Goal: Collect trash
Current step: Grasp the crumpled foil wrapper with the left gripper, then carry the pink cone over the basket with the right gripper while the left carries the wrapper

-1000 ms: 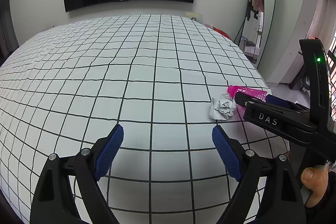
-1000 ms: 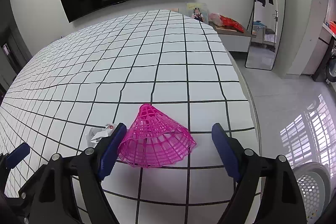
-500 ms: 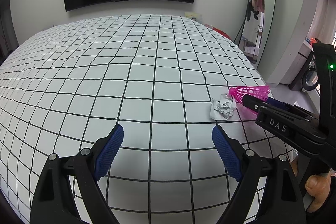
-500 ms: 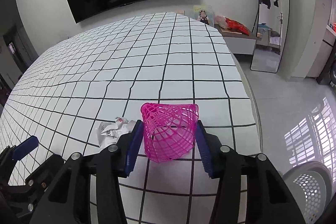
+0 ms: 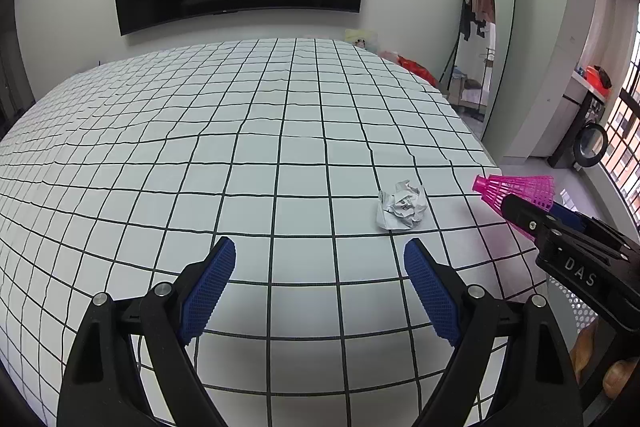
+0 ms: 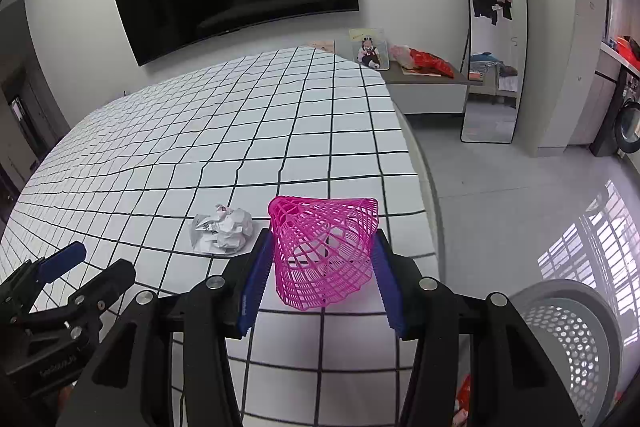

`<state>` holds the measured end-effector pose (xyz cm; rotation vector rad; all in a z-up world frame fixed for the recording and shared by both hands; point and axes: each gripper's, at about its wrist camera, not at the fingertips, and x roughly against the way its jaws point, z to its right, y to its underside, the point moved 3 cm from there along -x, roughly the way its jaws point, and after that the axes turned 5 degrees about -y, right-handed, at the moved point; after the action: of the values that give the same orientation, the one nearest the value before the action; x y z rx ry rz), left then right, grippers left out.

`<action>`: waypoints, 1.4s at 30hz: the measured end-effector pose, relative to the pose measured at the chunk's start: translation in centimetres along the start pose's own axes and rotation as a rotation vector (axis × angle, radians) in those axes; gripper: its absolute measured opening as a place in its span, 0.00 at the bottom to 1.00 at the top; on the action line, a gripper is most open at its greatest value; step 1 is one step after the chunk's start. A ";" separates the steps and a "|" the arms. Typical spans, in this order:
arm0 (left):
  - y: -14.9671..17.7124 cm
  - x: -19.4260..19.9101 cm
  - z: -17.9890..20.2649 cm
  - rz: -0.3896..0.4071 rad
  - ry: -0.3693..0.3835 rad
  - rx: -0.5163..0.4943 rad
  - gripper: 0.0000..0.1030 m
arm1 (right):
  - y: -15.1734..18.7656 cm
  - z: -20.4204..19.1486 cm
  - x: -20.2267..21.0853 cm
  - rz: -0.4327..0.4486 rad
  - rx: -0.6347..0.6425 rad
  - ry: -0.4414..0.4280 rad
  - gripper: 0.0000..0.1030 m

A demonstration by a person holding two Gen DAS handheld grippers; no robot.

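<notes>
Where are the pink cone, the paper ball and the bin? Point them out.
pink cone (image 6: 324,259), right wrist view, middle of its mesh wall.
paper ball (image 5: 401,205), left wrist view, its crumpled middle.
bin (image 6: 568,331), right wrist view, perforated wall.

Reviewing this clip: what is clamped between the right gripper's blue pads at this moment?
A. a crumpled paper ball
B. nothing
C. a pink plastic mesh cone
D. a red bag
C: in the right wrist view the right gripper has both pads pressed against the sides of the pink mesh cone, while the crumpled paper lies apart on the checked cloth.
</notes>
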<state>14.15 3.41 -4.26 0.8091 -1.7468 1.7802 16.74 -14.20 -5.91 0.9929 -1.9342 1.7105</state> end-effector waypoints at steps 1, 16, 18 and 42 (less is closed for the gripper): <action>0.0 -0.1 0.2 -0.002 0.002 -0.007 0.82 | 0.3 0.3 0.4 0.003 -0.007 0.003 0.47; -1.2 -3.5 3.4 -0.058 0.007 -0.109 0.82 | 5.0 5.4 4.6 0.009 -0.126 0.055 0.47; -1.4 -4.1 4.3 -0.064 0.019 -0.127 0.82 | 5.5 6.3 4.9 0.007 -0.150 0.060 0.47; -1.2 -5.3 7.2 -0.072 0.059 -0.162 0.32 | 8.9 10.3 9.0 0.040 -0.252 0.101 0.47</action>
<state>19.16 -3.45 -7.31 0.7349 -1.7740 1.5766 6.08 -26.31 -7.98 0.7655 -2.0526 1.4604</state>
